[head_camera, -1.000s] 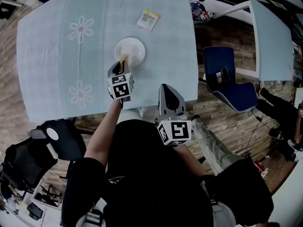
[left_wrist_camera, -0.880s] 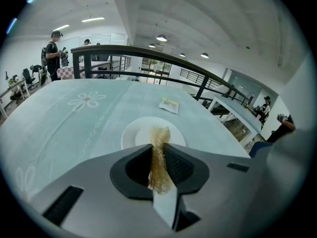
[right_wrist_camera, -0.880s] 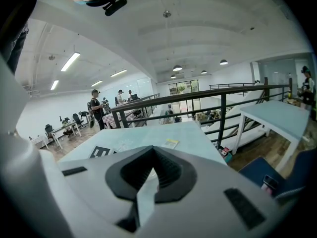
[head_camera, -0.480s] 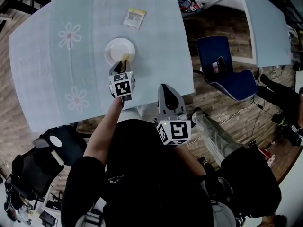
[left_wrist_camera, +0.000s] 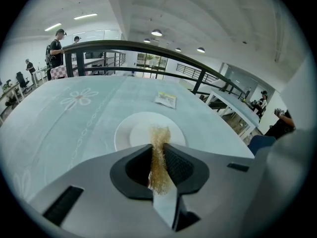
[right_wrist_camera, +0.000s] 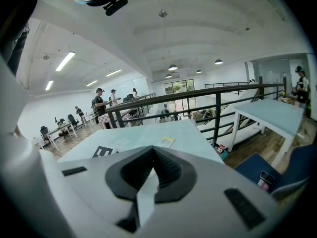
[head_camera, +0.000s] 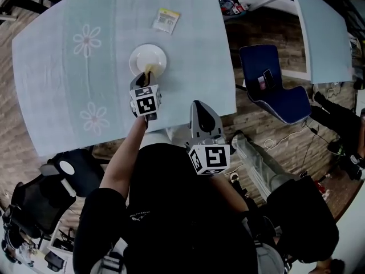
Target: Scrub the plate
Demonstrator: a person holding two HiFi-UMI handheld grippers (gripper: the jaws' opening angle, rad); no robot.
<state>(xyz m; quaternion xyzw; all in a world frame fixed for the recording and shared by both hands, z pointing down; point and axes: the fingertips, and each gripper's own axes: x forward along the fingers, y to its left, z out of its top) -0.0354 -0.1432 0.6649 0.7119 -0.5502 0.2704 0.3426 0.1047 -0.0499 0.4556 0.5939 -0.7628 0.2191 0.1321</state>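
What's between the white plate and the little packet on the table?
Nothing. Only bare light-blue tablecloth lies between the plate and the packet. The head view shows it most clearly.

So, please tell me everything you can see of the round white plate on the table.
The round white plate looks like smooth ceramic, with a shallow centre and a wide rim. It lies flat and empty on the pale blue tablecloth. The left gripper holds a golden fibrous scrubber over its near part; whether they touch is unclear.
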